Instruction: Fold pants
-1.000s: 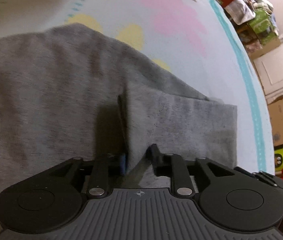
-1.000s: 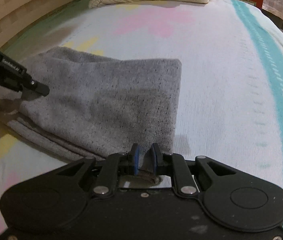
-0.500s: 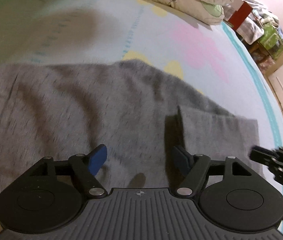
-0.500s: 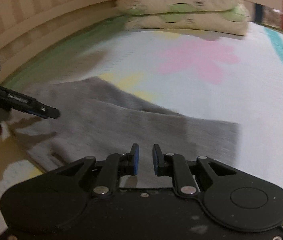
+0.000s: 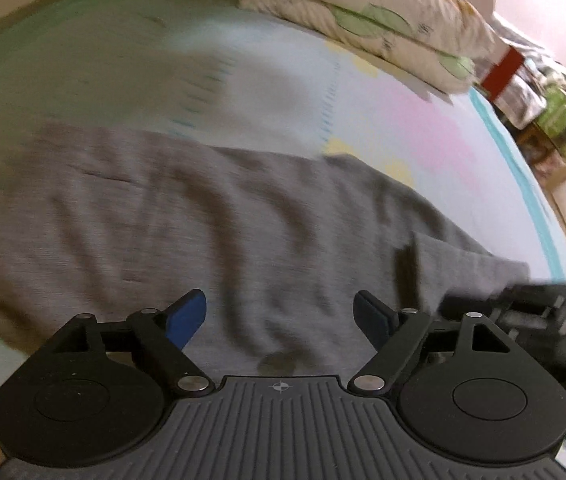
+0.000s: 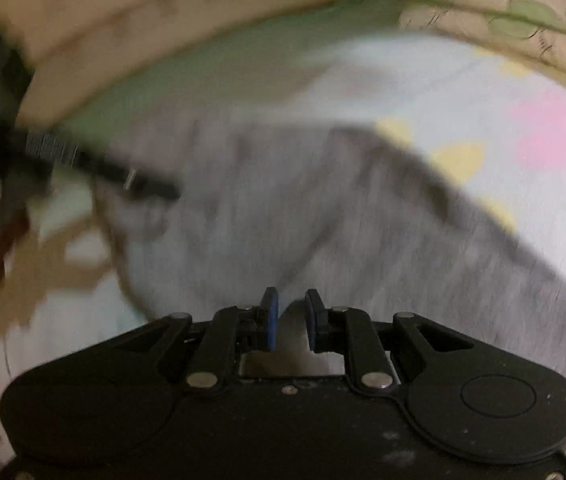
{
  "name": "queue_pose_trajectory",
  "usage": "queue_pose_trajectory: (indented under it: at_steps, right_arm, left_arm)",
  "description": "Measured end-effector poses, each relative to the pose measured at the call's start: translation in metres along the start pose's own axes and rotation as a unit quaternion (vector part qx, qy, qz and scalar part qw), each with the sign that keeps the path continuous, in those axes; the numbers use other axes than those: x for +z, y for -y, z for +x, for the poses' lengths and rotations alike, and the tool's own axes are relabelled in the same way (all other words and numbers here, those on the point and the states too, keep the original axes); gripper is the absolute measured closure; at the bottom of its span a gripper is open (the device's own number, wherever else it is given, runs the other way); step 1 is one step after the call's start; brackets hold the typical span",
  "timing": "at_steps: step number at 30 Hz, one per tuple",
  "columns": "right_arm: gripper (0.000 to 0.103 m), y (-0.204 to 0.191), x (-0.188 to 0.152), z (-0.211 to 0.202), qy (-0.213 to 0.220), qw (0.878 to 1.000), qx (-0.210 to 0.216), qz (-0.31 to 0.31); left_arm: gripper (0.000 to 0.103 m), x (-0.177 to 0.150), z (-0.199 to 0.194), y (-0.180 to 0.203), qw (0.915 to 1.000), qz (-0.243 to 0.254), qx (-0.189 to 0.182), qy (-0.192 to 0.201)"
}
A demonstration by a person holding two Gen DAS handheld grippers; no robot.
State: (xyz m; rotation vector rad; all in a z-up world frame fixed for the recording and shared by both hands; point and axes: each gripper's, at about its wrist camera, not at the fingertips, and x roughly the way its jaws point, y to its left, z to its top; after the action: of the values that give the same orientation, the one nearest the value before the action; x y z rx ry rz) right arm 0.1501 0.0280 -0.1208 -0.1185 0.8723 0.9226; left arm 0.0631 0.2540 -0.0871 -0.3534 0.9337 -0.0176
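Observation:
The grey pants (image 5: 211,232) lie flat across the bed, with a folded layer (image 5: 467,264) at their right end. My left gripper (image 5: 281,312) hovers above them, wide open and empty. The right wrist view is blurred: the pants (image 6: 323,240) fill its middle. My right gripper (image 6: 291,312) is above them, its blue-padded fingers (image 6: 271,320) a narrow gap apart with nothing between them. The left gripper (image 6: 83,160) shows as a dark blur at far left; the right gripper (image 5: 531,312) shows blurred at the right of the left wrist view.
The bed sheet (image 5: 403,128) is pale with pink and yellow patches and a teal stripe (image 5: 531,200). Pillows (image 5: 363,12) lie at the head. A padded beige headboard (image 6: 123,32) curves behind. Boxes and clutter (image 5: 543,112) stand past the bed's right side.
My left gripper let go of the pants fold, opened wide and pulled back. My right gripper released the pants edge, rose, and swung left toward the headboard; both views are now motion-blurred.

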Motion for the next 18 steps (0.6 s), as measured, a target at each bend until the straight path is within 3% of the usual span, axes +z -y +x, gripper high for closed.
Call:
queue_pose_trajectory:
  at_steps: [7, 13, 16, 18]
  right_arm:
    - [0.087, 0.022, 0.061, 0.046, 0.033, 0.999, -0.027, 0.001]
    - [0.089, 0.044, 0.094, 0.122, -0.022, 0.998, -0.047, 0.045]
    - [0.099, 0.045, 0.105, 0.145, -0.023, 0.996, -0.062, 0.064]
    - [0.099, 0.043, 0.111, 0.152, -0.027, 0.995, -0.066, 0.07]
  left_arm:
    - [0.018, -0.009, -0.014, -0.036, 0.9991, -0.04, 0.017, 0.001]
    - [0.018, -0.014, -0.027, -0.048, 0.9994, -0.034, 0.001, 0.005]
    - [0.015, -0.021, -0.034, -0.053, 0.9993, -0.036, 0.004, 0.008]
    - [0.014, -0.028, -0.039, -0.058, 0.9988, -0.047, 0.004, 0.009]
